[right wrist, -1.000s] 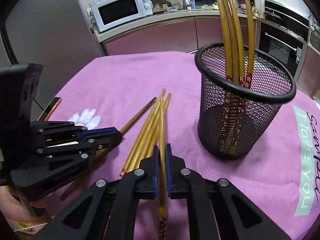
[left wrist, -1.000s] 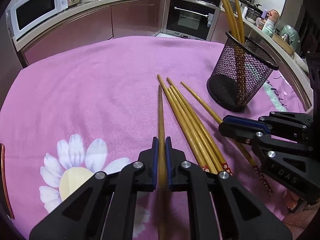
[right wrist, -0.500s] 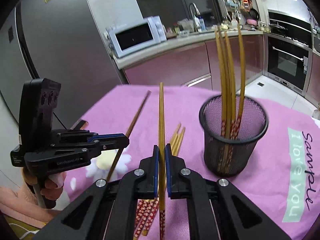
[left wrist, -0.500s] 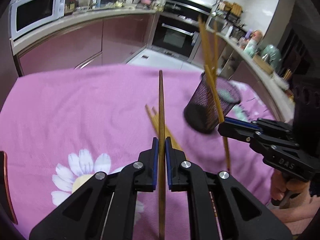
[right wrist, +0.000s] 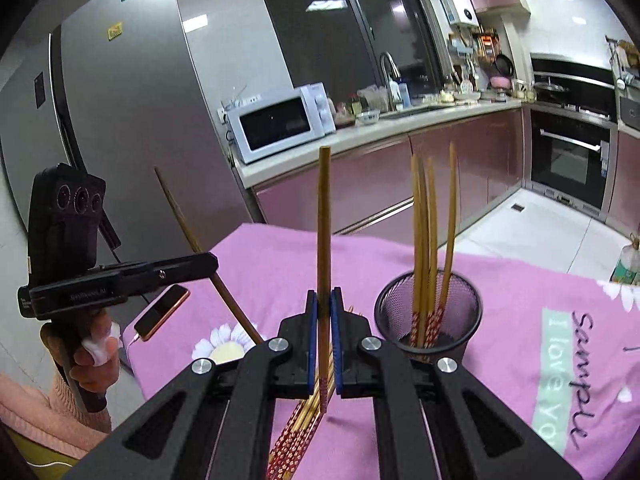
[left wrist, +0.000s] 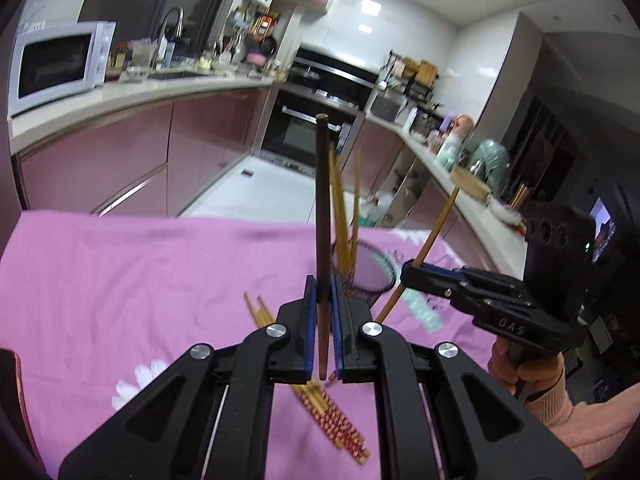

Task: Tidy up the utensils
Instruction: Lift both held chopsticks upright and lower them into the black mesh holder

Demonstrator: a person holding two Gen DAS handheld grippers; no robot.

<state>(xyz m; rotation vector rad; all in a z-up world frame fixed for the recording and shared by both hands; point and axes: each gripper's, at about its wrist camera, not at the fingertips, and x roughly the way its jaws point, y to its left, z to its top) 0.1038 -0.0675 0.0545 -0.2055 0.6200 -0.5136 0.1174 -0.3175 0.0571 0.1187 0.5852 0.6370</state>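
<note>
On the left, the left gripper (left wrist: 323, 320) hung above the pink-covered surface (left wrist: 140, 264), its jaws pinching a dark brown chopstick (left wrist: 322, 208) held upright. Below it a bundle of loose chopsticks (left wrist: 320, 404) lay on the cloth. Further right stood the black mesh cup (right wrist: 430, 316), holding several chopsticks upright. On the right, the right gripper (right wrist: 324, 344) had its jaws clamped on a light bamboo chopstick (right wrist: 323, 232), also raised off the cloth.
</note>
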